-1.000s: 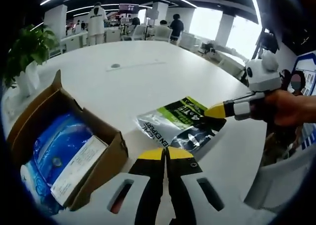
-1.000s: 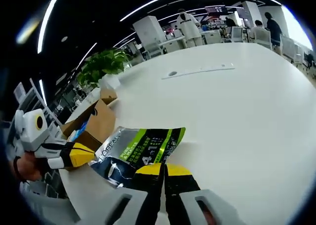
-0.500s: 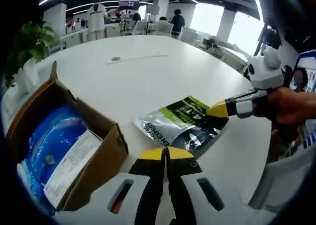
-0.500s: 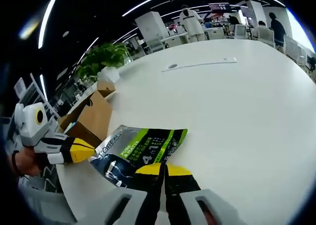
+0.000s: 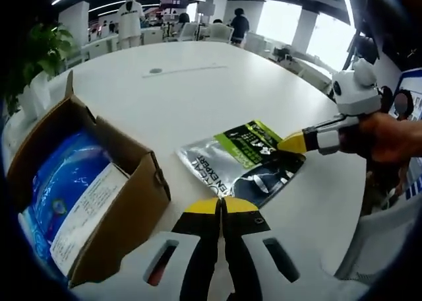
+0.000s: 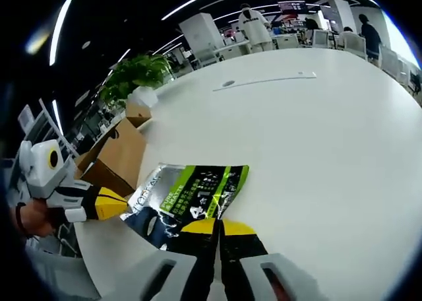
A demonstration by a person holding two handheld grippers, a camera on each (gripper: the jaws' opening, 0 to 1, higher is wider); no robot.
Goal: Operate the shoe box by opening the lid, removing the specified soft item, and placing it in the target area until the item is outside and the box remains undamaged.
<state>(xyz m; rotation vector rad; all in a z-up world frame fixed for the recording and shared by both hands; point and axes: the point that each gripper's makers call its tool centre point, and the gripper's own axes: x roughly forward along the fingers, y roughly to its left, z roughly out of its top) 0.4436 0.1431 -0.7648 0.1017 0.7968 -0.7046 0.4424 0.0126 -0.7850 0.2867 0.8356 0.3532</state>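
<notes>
Left gripper view. We log the left gripper [image 5: 221,205] rising from the bottom edge, its yellow-tipped fingers [image 5: 203,206] pressed together with nothing between them, poised above the white surface [image 5: 198,96]. To the left sits the brown cardboard box [image 5: 135,182], flaps open, with a blue plastic-wrapped packet [image 5: 62,189] bearing a white label inside it. Just ahead of the fingers lies the soft pouch [image 5: 242,161], silver, green and black, flat on the surface outside the box and just beside its near corner. The right gripper [image 5: 295,142] enters from the right, held by a hand [image 5: 389,137]; its yellow tip meets the pouch's far edge, and we cannot tell from here how much of the pouch it clamps. A potted plant [image 5: 36,57] stands at the far left; people and chairs show in the background.

Right gripper view. We log the right gripper [image 6: 220,227] at the bottom, its fingers [image 6: 201,227] narrowed onto the near edge of the soft pouch [image 6: 191,195], which lies on the surface [image 6: 316,136]. The left gripper [image 6: 112,204] comes in from the left, tip near the pouch's left edge. The box [image 6: 115,159] sits beyond it, the plant [image 6: 138,76] farther back.
</notes>
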